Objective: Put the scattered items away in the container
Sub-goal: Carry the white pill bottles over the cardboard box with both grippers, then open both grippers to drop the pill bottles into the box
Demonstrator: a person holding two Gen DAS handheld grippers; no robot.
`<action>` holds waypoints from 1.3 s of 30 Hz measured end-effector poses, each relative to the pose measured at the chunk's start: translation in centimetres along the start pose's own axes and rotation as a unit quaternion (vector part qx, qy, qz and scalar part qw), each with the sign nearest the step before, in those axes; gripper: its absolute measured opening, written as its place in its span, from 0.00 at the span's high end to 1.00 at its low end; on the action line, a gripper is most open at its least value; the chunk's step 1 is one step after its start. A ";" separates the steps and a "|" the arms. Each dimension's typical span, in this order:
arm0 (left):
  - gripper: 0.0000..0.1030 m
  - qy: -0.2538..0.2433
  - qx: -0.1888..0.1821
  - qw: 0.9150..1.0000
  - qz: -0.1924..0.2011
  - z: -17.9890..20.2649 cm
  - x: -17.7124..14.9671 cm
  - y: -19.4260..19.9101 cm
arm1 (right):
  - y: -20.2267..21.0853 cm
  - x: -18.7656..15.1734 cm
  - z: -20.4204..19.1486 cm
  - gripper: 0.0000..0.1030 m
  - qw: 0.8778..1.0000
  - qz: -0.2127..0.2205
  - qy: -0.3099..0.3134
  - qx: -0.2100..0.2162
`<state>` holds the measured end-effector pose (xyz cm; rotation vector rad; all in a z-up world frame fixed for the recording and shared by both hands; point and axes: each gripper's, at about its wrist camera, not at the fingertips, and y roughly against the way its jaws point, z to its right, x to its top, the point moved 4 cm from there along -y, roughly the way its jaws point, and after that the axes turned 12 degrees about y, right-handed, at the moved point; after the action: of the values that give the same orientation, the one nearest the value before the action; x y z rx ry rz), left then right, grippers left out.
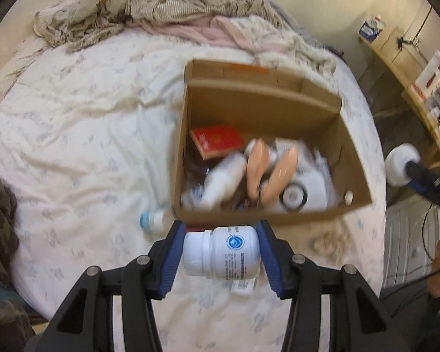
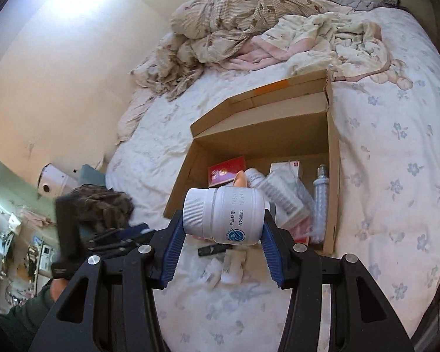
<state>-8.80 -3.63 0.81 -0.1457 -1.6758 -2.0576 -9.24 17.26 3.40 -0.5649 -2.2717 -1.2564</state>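
Left gripper fingers clamp a white ribbed-cap pill bottle sideways just before the open cardboard box on the bed, right gripper fingers clamp a matching white bottle likewise.

Box contents blurred, perhaps bottles and sandals.

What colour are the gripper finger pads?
Blue, ribbed pads; clearest in the right wrist view.
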 end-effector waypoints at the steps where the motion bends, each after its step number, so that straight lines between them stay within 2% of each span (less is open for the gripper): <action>1: 0.51 -0.002 0.001 1.000 0.005 0.4 0.6 0.0 | 0.0 -0.2 0.5 0.48 1.000 -0.001 0.001 -0.002; 9: 0.51 -0.027 0.003 0.999 0.034 3.3 4.2 -1.0 | -2.1 0.8 2.0 0.48 0.999 -0.011 -0.007 -0.033; 16: 0.51 -0.020 0.012 1.000 0.019 4.2 5.8 -4.0 | -3.0 1.3 4.7 0.48 0.997 -0.012 -0.044 -0.057; 23: 0.51 -0.034 0.024 0.999 -0.008 5.3 4.9 -7.3 | -6.2 0.1 5.0 0.47 0.993 -0.074 -0.025 -0.085; 26: 0.51 -0.045 0.025 0.999 -0.006 5.8 4.5 -8.1 | -7.3 -0.6 4.9 0.47 0.993 -0.092 -0.029 -0.069; 28: 0.51 -0.054 0.030 0.998 -0.009 6.2 4.2 -8.5 | -8.0 -1.0 4.8 0.47 0.991 -0.107 -0.020 -0.078; 35: 0.51 -0.051 0.029 0.998 -0.023 6.3 3.6 -9.0 | -8.4 -1.6 4.6 0.47 0.987 -0.125 0.004 -0.101; 37: 0.44 -0.051 0.026 0.998 -0.036 6.2 3.4 -9.1 | -8.3 -1.6 4.7 0.47 0.987 -0.126 0.001 -0.101; 39: 0.32 -0.054 0.017 0.997 -0.047 6.3 3.2 -8.9 | -8.5 -1.8 5.0 0.43 0.986 -0.130 -0.006 -0.103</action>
<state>-16.81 2.60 -4.43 -0.1733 -1.8133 -2.1237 -13.65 17.17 -5.56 -0.3539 -2.2959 -1.6315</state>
